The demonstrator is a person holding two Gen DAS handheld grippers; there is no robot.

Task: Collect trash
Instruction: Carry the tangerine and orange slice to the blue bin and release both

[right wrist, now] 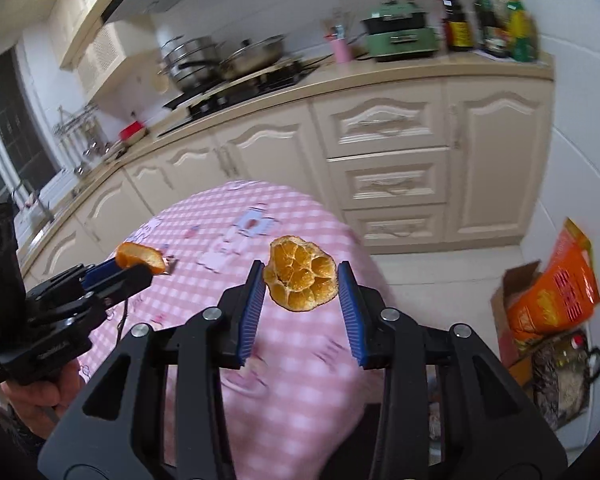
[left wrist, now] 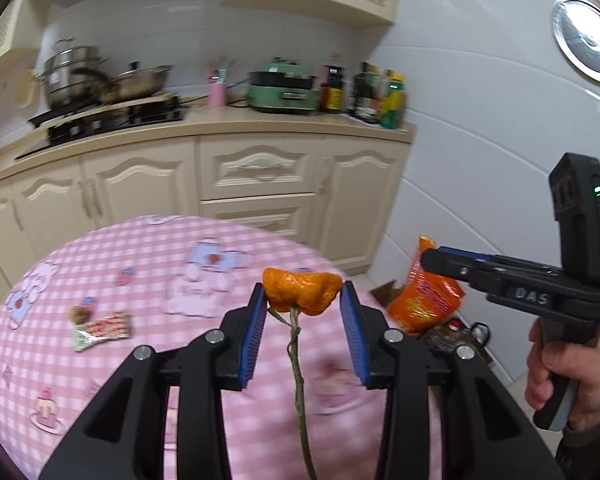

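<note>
My left gripper is shut on an orange peel with a long green stem hanging down, held above the pink checked table. In the right wrist view the left gripper shows at the left with its peel. My right gripper is shut on a squashed orange half, cut side facing me, above the table. In the left wrist view the right gripper is side-on at the right. A crumpled snack wrapper lies on the table at the left.
An orange bag and a cardboard box stand on the floor to the table's right, with a dark bag beside them. Cream kitchen cabinets with a stove, pots and bottles line the far wall.
</note>
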